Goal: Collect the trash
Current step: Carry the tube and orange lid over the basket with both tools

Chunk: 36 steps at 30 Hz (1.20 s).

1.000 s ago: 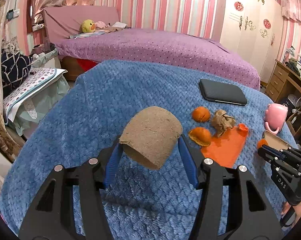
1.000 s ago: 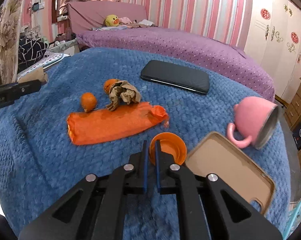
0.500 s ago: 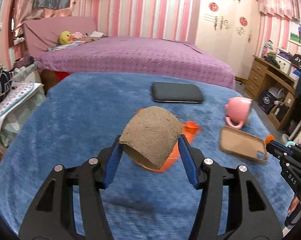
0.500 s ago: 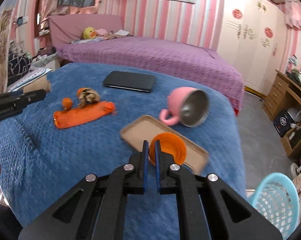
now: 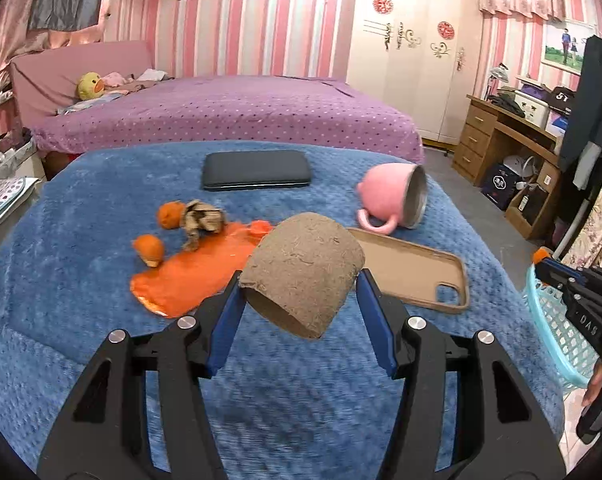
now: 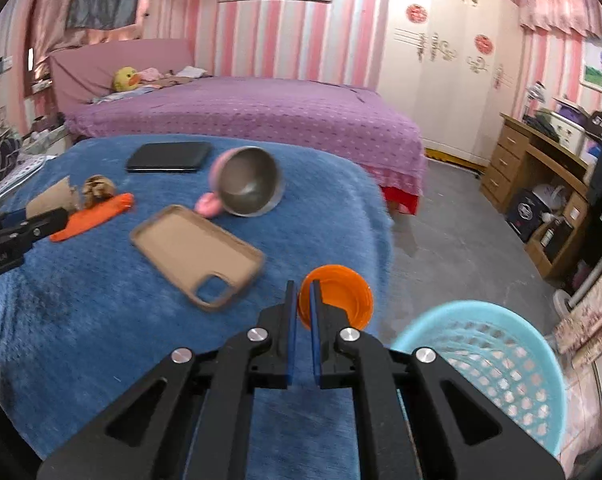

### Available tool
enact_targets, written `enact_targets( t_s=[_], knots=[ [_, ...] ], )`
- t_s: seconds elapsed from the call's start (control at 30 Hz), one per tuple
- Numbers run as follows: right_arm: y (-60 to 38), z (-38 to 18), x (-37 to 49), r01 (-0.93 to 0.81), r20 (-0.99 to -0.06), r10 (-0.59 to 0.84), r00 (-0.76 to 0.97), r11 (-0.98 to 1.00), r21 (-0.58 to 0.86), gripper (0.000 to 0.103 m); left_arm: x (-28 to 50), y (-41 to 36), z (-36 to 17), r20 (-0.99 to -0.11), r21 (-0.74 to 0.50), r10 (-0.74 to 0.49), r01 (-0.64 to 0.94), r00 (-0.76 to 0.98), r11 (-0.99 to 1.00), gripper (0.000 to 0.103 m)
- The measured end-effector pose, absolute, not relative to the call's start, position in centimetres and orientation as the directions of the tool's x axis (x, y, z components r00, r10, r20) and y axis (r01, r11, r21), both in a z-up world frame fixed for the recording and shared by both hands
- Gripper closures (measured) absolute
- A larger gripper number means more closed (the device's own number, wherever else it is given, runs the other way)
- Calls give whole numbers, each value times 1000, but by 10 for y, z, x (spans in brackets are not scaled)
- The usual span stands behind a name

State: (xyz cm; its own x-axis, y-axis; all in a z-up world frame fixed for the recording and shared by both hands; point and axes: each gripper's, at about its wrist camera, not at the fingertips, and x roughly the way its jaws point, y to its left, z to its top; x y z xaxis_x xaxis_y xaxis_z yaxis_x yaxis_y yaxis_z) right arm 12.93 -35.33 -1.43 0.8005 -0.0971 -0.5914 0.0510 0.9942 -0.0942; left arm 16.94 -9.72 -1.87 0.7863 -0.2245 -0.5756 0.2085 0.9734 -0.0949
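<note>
My left gripper (image 5: 301, 280) is shut on a rough brown paper cup (image 5: 305, 272), held on its side above the blue blanket (image 5: 81, 320). My right gripper (image 6: 303, 286) is shut on the rim of an orange plastic lid (image 6: 337, 296), past the blanket's right edge and beside a light blue mesh basket (image 6: 493, 344). On the blanket lie an orange wrapper (image 5: 197, 272), two orange peel pieces (image 5: 149, 246), and a crumpled brown paper (image 5: 203, 220). In the left wrist view the right gripper (image 5: 557, 272) shows at the right edge over the basket (image 5: 553, 320).
A black phone (image 5: 257, 170), a tipped pink mug (image 5: 389, 200) and a tan phone case (image 5: 413, 272) also lie on the blanket. A purple bed (image 5: 221, 116) stands behind and a wooden desk (image 6: 541, 168) to the right. Grey floor (image 6: 461, 240) shows between them.
Both grippers have swung to the right, each keeping its hold. The right one has passed from over the phone case to the blanket's edge, and the blue basket has come into view.
</note>
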Motion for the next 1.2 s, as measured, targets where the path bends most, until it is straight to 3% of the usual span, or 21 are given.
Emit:
enact_targets(
  t_s=[0.27, 0.63, 0.8, 1.2],
  knots=[
    [-414, -19, 111, 148, -595, -164, 787, 986, -77, 97, 159, -142, -26, -578, -45, -238, 261, 781, 964, 48],
    [-475, -31, 89, 220, -606, -203, 769, 974, -47, 97, 136, -219, -32, -580, -30, -302, 351, 756, 936, 48],
    [-497, -35, 78, 252, -604, -212, 769, 967, -19, 97, 128, -260, -32, -581, -81, -360, 389, 730, 918, 48],
    [-535, -45, 64, 317, -598, -231, 768, 948, 40, 97, 102, -369, -39, -596, -40, -424, 503, 682, 864, 48]
  ],
)
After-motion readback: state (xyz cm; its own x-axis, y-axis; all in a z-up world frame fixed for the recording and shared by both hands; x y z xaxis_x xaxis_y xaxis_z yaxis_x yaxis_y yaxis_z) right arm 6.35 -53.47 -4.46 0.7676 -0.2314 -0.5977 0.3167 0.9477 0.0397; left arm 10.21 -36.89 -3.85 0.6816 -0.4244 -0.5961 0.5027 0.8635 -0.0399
